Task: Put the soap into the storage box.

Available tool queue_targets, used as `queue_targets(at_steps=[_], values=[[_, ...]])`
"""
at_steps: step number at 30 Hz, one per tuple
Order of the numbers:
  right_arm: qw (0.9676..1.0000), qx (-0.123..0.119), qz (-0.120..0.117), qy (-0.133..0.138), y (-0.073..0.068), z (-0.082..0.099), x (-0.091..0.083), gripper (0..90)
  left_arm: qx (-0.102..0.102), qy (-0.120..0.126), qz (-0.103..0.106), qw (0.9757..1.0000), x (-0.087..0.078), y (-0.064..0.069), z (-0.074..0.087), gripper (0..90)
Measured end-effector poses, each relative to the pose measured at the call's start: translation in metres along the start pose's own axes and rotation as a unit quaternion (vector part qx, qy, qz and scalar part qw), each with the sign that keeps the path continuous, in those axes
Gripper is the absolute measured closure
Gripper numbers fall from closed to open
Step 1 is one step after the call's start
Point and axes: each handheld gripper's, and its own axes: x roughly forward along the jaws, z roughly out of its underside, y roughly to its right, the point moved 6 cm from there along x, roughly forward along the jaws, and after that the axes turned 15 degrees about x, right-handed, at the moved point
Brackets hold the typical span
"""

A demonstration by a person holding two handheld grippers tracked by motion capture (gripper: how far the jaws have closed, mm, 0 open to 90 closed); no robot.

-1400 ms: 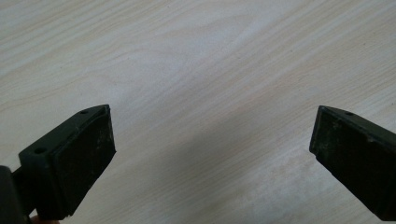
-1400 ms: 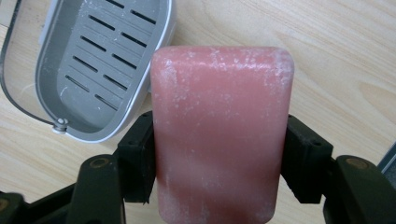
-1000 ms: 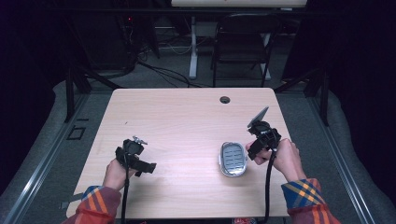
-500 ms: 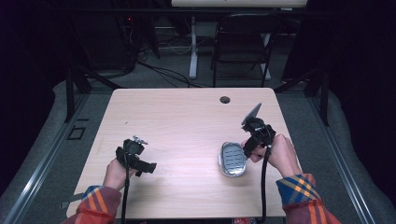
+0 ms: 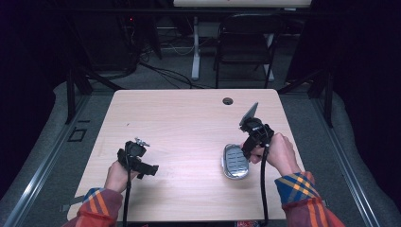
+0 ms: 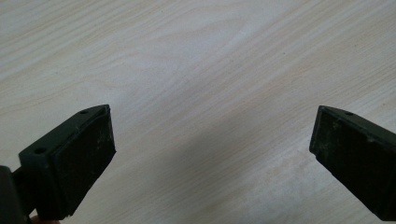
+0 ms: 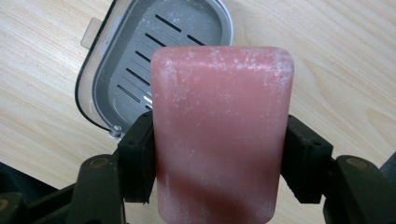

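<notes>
1. Your bench [image 5: 189, 118] is pale wood with a round dark hole [image 5: 228, 100] near its far edge.
2. Beyond it you see a dark folding chair [image 5: 246, 52] and a white post [image 5: 195, 47] on the floor.
3. Cables [image 5: 165, 73] trail across the grey floor [image 5: 302, 109] behind the bench.

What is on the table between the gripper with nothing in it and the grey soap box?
Nothing. In the high view, only bare wood of the table lies between the open left gripper and the soap dish.
</notes>
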Motion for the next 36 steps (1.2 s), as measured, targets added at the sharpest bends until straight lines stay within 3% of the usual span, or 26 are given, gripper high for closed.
queue_targets(at_steps=[12, 14, 16, 22, 24, 26, 30, 34, 36], values=[[0.9997, -0.003, -0.011, -0.020, -0.016, -0.008, 0.011, 37.1, 0.004, -0.001, 0.001, 1.0000, 0.000, 0.001, 0.000, 0.2], [0.9993, -0.010, -0.007, -0.035, -0.016, -0.009, 0.013, 37.1, 0.004, -0.002, 0.001, 1.0000, 0.000, 0.001, 0.000, 0.2], [0.9995, 0.000, -0.011, -0.030, -0.018, -0.011, 0.017, 37.1, 0.003, -0.001, 0.001, 1.0000, 0.000, 0.001, 0.000, 0.2], [0.9987, -0.002, -0.010, -0.051, -0.024, -0.015, 0.026, 37.1, 0.006, 0.001, 0.000, 1.0000, 0.000, 0.001, -0.001, 0.2], [0.9990, 0.016, -0.019, -0.036, -0.029, -0.016, 0.031, 37.1, 0.006, 0.000, 0.000, 1.0000, -0.001, 0.001, 0.000, 0.2], [0.9981, -0.004, -0.005, -0.061, -0.028, -0.017, 0.030, 37.1, 0.005, 0.000, 0.001, 1.0000, -0.001, 0.001, 0.000, 0.2], [0.9983, 0.018, -0.014, -0.054, -0.033, -0.019, 0.038, 37.1, 0.007, 0.000, 0.001, 1.0000, 0.000, 0.001, 0.000, 0.2], [0.9970, 0.017, -0.007, -0.075, -0.033, -0.019, 0.040, 37.1, 0.007, 0.001, 0.001, 1.0000, 0.000, 0.001, -0.001, 0.2], [0.9969, 0.027, -0.010, -0.073, -0.034, -0.020, 0.042, 37.0, 0.007, 0.001, 0.001, 1.0000, 0.000, 0.001, -0.001, 0.2]])
